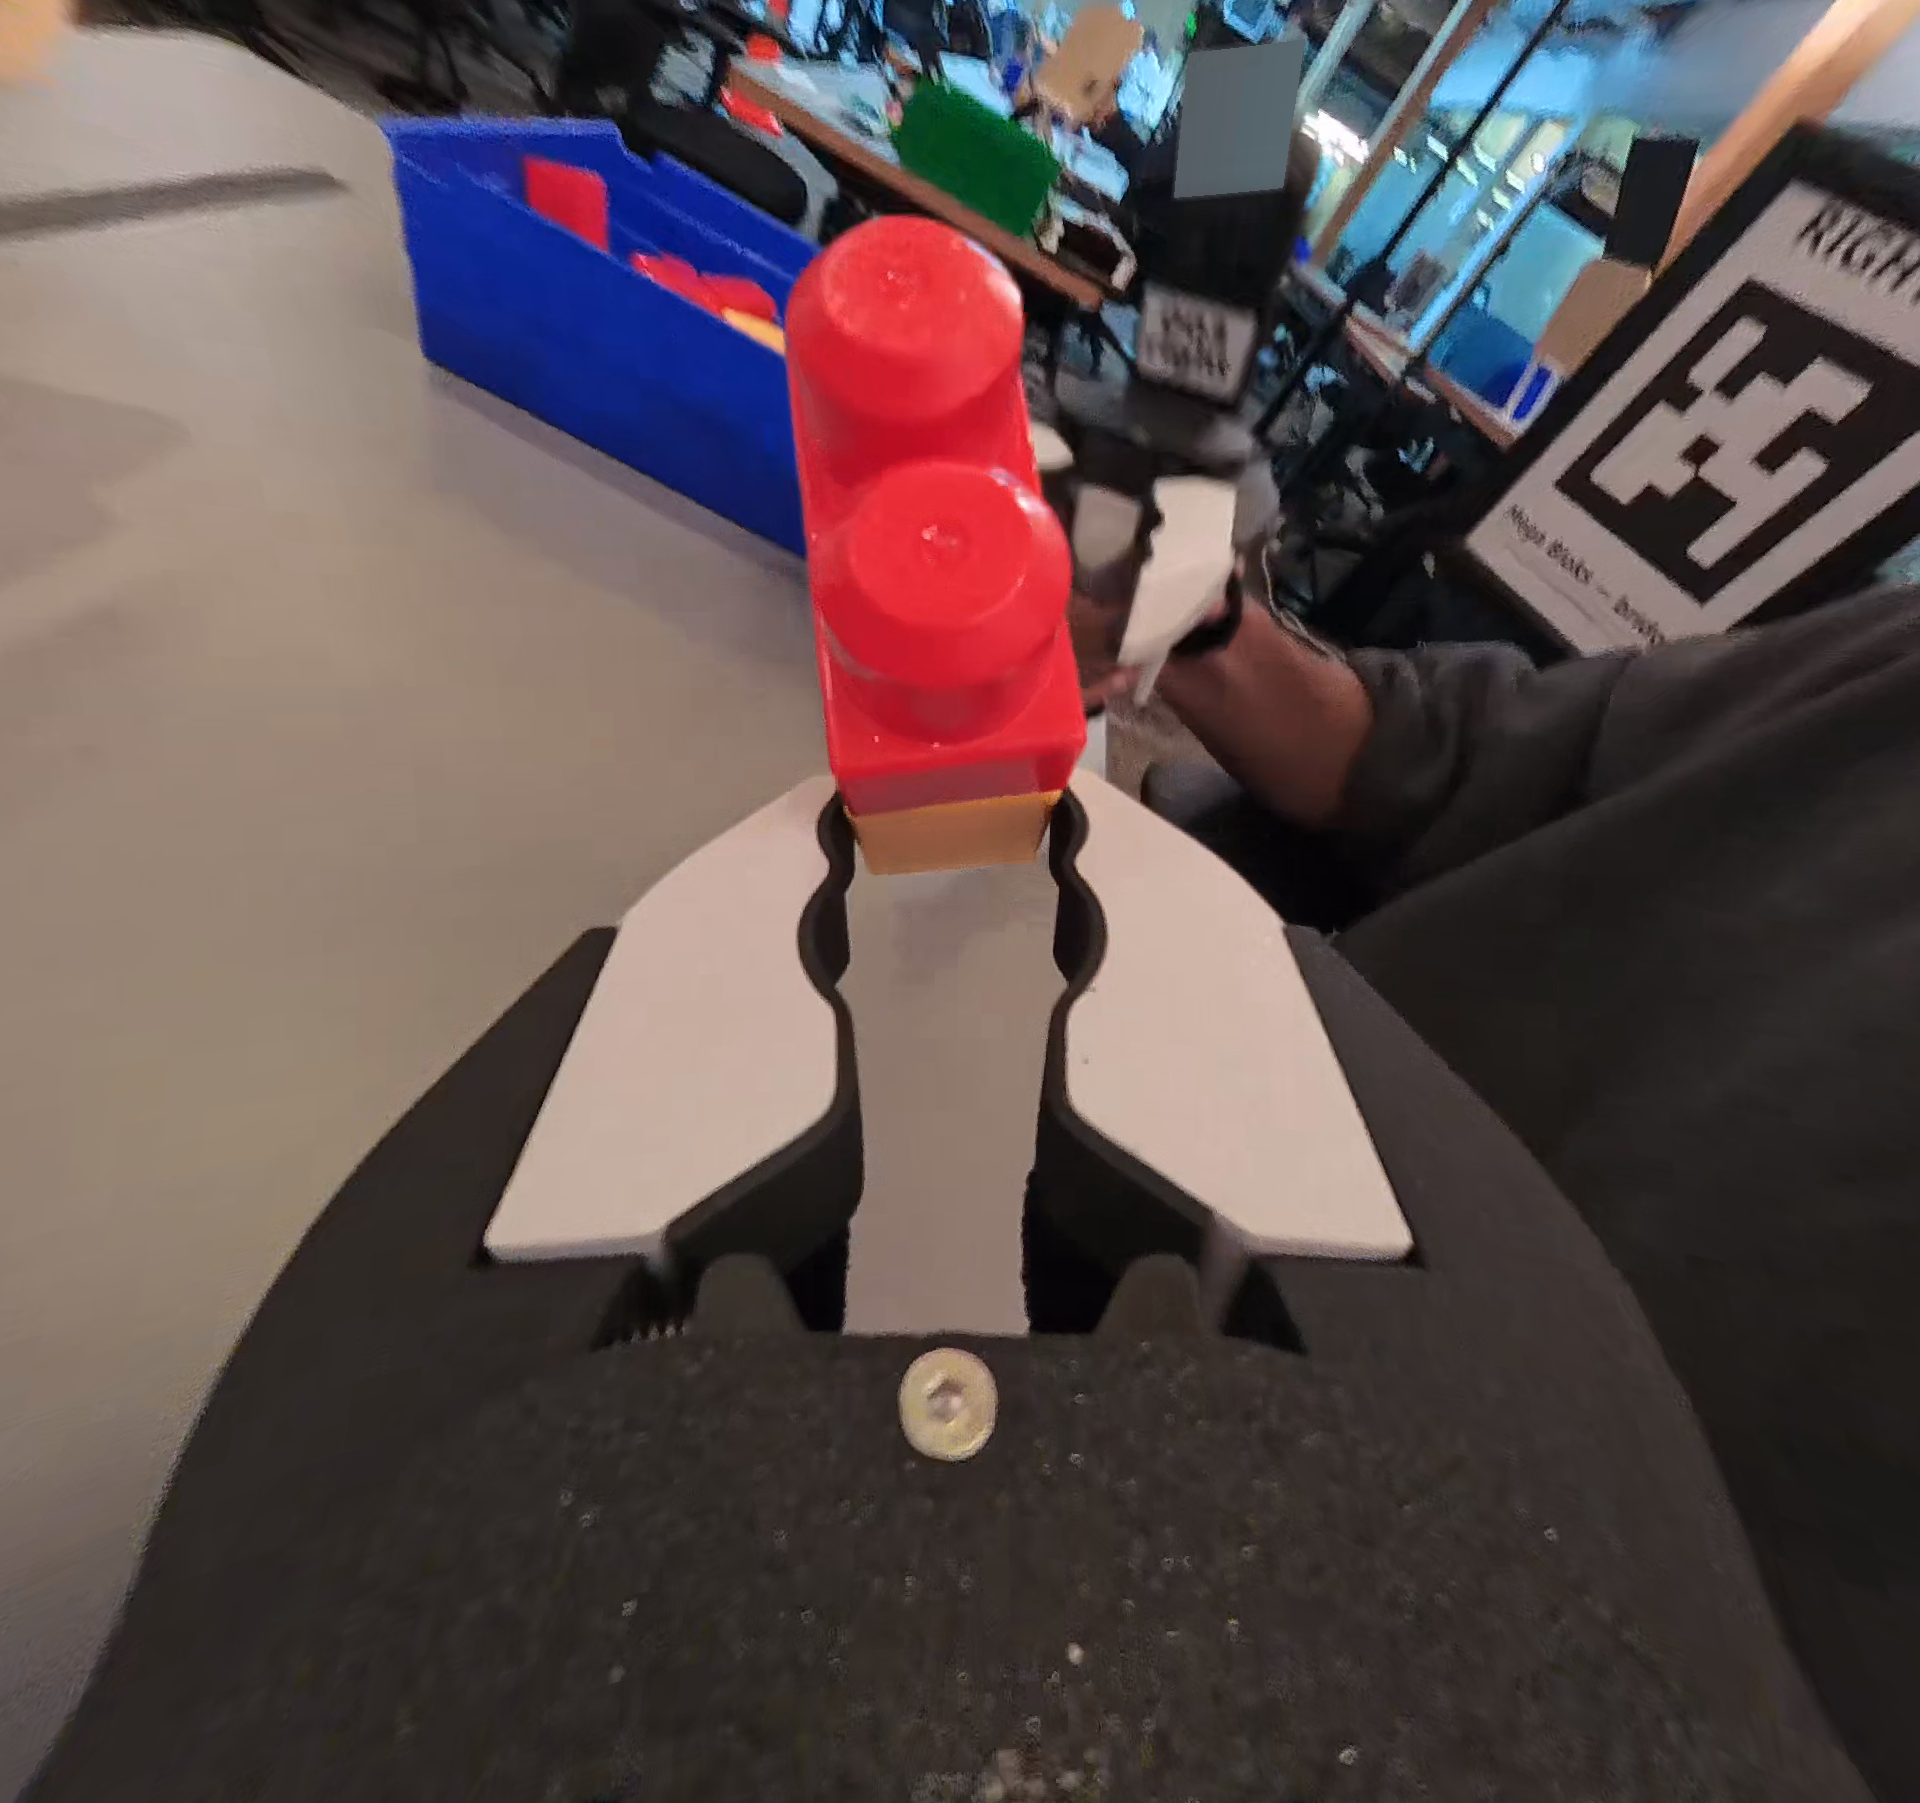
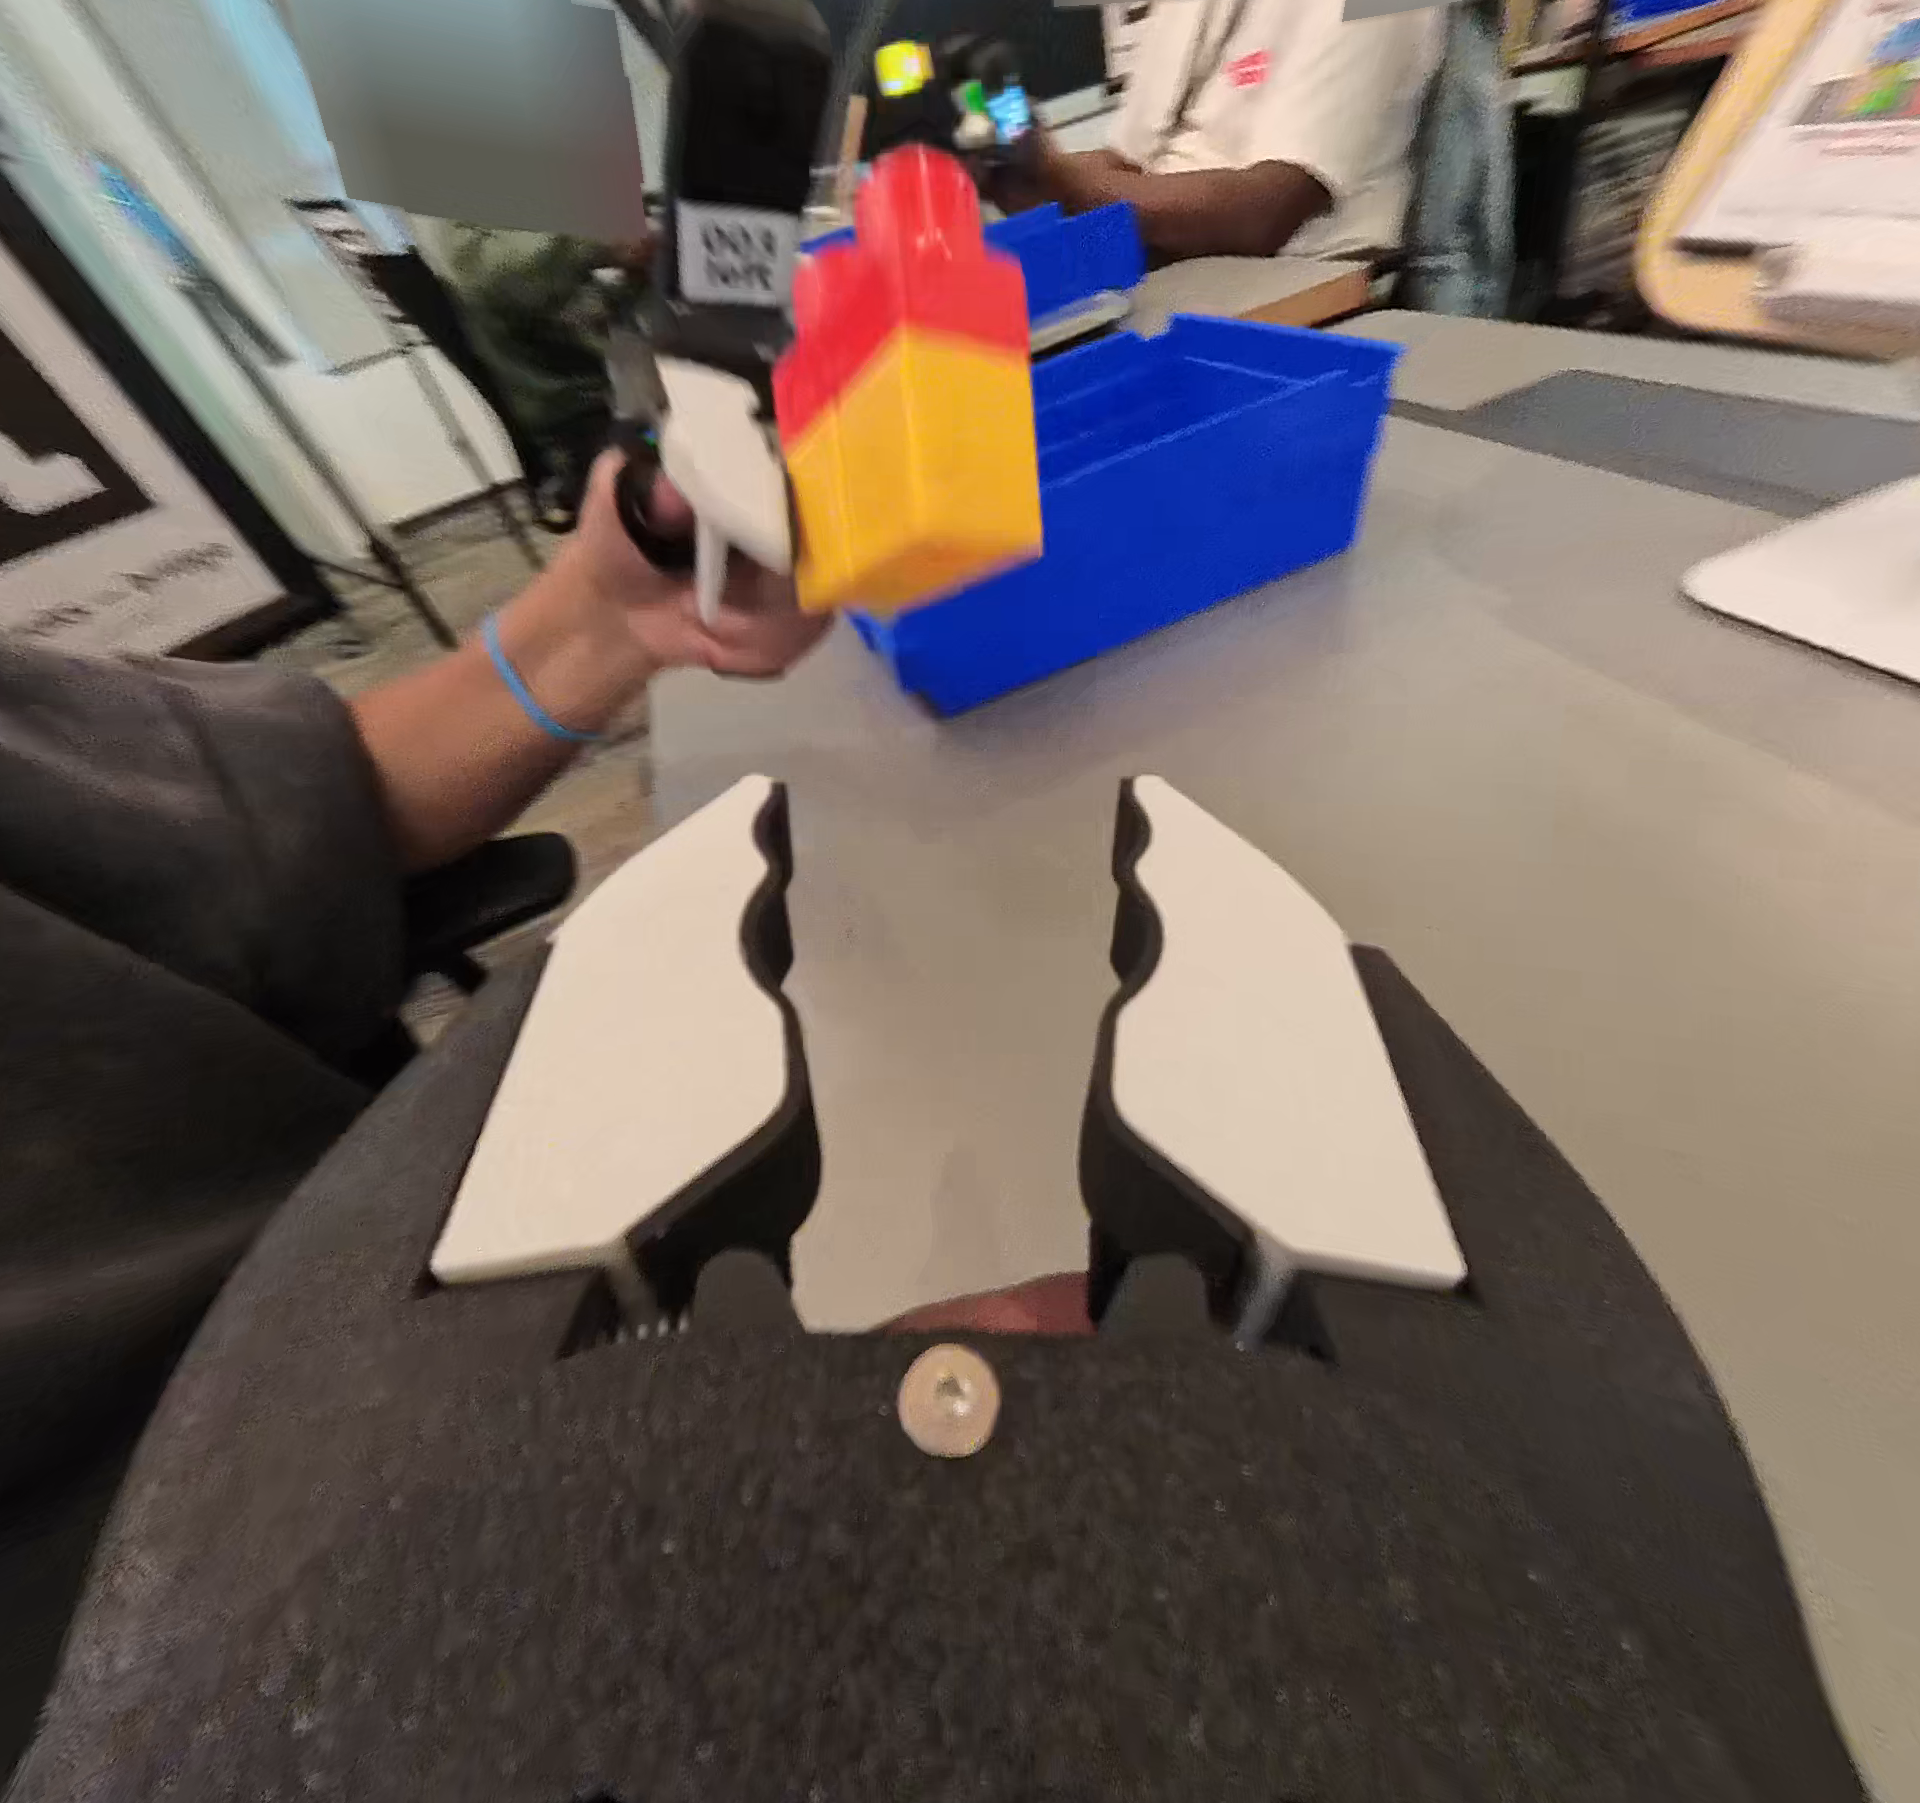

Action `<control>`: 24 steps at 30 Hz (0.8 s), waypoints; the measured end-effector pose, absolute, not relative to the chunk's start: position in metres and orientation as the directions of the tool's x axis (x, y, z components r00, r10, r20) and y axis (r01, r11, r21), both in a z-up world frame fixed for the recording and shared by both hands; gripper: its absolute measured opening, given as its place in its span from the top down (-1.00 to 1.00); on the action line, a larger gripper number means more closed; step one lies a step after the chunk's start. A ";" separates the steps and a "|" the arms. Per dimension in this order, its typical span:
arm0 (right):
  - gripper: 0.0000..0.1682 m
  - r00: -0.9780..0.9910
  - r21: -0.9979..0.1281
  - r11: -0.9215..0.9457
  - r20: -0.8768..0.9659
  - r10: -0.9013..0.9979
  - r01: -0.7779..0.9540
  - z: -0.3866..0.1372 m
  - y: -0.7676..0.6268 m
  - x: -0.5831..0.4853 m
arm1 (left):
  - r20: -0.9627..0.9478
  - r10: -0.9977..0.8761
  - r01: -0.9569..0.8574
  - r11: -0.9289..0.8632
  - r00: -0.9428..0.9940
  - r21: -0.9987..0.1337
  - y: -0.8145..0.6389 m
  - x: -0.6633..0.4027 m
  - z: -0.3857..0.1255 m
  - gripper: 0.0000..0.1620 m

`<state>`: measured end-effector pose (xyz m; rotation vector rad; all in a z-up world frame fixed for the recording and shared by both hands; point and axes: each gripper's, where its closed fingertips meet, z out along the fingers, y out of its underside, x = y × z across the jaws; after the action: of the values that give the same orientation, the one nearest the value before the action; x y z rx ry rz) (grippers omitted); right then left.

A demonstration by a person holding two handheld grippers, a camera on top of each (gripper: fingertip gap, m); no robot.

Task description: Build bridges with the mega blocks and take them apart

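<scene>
My left gripper (image 1: 948, 808) is shut on a yellow block (image 1: 951, 834) with a red two-stud block (image 1: 925, 506) pressed onto it, and holds the stack in the air over the grey table (image 1: 312, 714). In the right wrist view the same stack shows as a red block (image 2: 904, 267) on the yellow block (image 2: 914, 465), held by the left gripper (image 2: 732, 475) in a hand. My right gripper (image 2: 951, 787) is open and empty, low over the table (image 2: 1455, 870), short of the stack. It also shows in the left wrist view (image 1: 1174, 558) behind the red block.
A blue bin (image 1: 582, 330) with red and yellow blocks stands on the table beyond the stack; it also shows in the right wrist view (image 2: 1143, 527). A black-and-white marker board (image 1: 1714, 434) stands to the right. A white flat object (image 2: 1829, 579) lies at the table's right edge. People sit in the background. About 9 cm separates my left fingertips from my right.
</scene>
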<state>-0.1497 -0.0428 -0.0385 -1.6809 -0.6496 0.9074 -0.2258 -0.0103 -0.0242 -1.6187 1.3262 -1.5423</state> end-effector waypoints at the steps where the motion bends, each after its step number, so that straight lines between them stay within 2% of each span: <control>1: 0.28 0.520 -0.951 -0.308 -0.275 0.809 -0.025 -0.036 -0.037 -0.157 | 0.421 -0.894 -0.309 -0.362 -0.152 -0.879 -0.017 -0.221 -0.033 0.56; 3: 0.17 0.438 -0.925 -0.378 -0.354 0.826 -0.034 -0.041 -0.029 -0.171 | 0.435 -0.884 -0.353 -0.356 -0.174 -0.865 -0.028 -0.213 -0.047 0.56; 5: 0.21 0.374 -0.894 -0.448 -0.425 0.824 -0.029 -0.054 -0.028 -0.183 | 0.442 -0.878 -0.365 -0.356 -0.185 -0.860 -0.035 -0.208 -0.054 0.56; 8: 0.50 0.318 -0.882 -0.465 -0.465 0.826 -0.082 -0.063 -0.028 -0.187 | 0.470 -0.863 -0.363 -0.385 -0.184 -0.849 -0.038 -0.201 -0.063 0.56; 13: 0.57 0.258 -0.833 -0.501 -0.550 0.794 -0.234 -0.059 -0.021 -0.179 | 0.549 -0.815 -0.235 -0.506 -0.184 -0.830 -0.029 -0.191 -0.057 0.56; 18: 0.58 0.235 -0.815 -0.529 -0.576 0.783 -0.236 -0.062 -0.022 -0.177 | 0.541 -0.826 -0.130 -0.526 -0.156 -0.841 -0.020 -0.189 -0.046 0.57; 24: 0.58 0.257 -0.801 -0.588 -0.596 0.761 -0.113 -0.094 -0.035 -0.197 | 0.556 -0.818 -0.020 -0.560 -0.148 -0.829 -0.010 -0.188 -0.038 0.57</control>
<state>-0.1974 -0.0347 -0.0940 -1.7579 -0.5958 1.4309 -0.1875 -0.0099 -0.0377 -1.5396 0.9590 -1.7682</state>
